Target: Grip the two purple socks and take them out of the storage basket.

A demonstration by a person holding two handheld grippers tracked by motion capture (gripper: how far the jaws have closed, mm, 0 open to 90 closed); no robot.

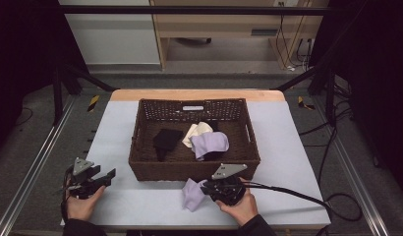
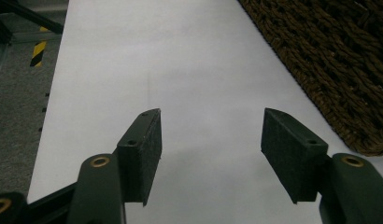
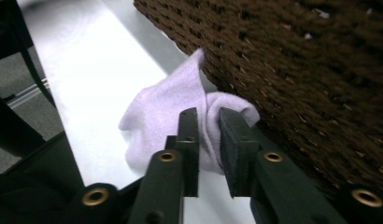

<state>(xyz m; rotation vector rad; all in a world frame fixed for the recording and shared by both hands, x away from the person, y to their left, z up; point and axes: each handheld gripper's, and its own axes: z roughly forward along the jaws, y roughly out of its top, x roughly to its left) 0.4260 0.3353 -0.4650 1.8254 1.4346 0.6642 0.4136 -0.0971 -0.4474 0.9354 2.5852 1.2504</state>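
- Right gripper: mine, held low at the table's near edge, just in front of the basket. My two jaws stand close together with a narrow gap between them. A fold of the lilac sock fills that gap. I cannot tell whether the pads are pressing the fold or only flanking it.
- Lilac sock: lies crumpled on the table. It is outside the basket, with one tip touching the woven front wall. It sits at the fold because that is the bunched part a narrow pinch can catch.
- Left gripper: mine, resting at the near left corner, well apart from the sock. The jaws are spread with bare tabletop between them and nothing held. I judge it parked there to keep out of the right hand's way.
- Woven basket: dark brown, mid-table, open at the top and within easy reach of both hands.
- Contents of the basket: a second lilac piece, a black piece and a cream piece, loosely heaped together at the middle.
- Judgement: the work is sorting socks between basket and table. The lilac one in the basket looks like the mate of the one at my jaws.
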